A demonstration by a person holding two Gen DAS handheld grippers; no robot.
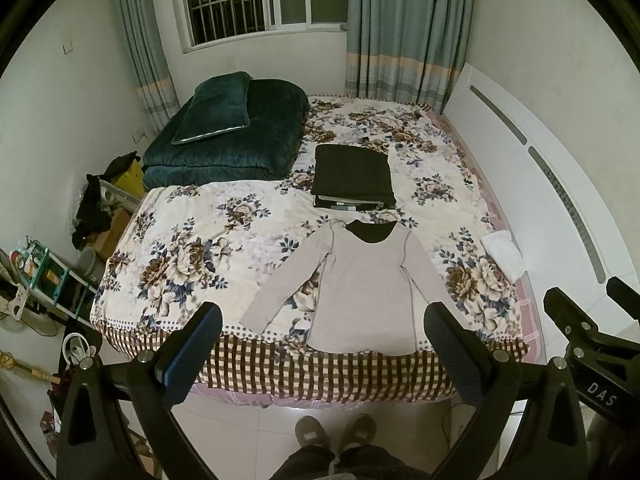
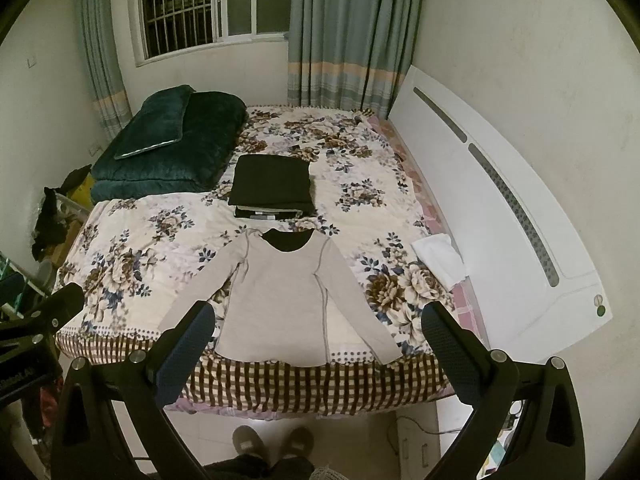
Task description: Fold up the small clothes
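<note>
A light grey long-sleeved shirt (image 1: 362,292) lies flat on the floral bedspread (image 1: 192,248), neck away from me, hem at the near bed edge, sleeves spread. It also shows in the right wrist view (image 2: 280,300). My left gripper (image 1: 322,344) is open and empty, held above the near bed edge in front of the shirt. My right gripper (image 2: 318,344) is open and empty, also above the near edge; it shows at the right of the left wrist view (image 1: 580,320). A stack of folded dark clothes (image 1: 352,178) lies beyond the shirt's neck.
A folded dark green quilt with a pillow (image 1: 228,136) sits at the far left of the bed. A folded white cloth (image 1: 503,254) lies at the right edge by the white headboard (image 1: 532,184). Clutter and shelves (image 1: 48,276) stand left of the bed. My feet (image 1: 334,432) are on the tiled floor.
</note>
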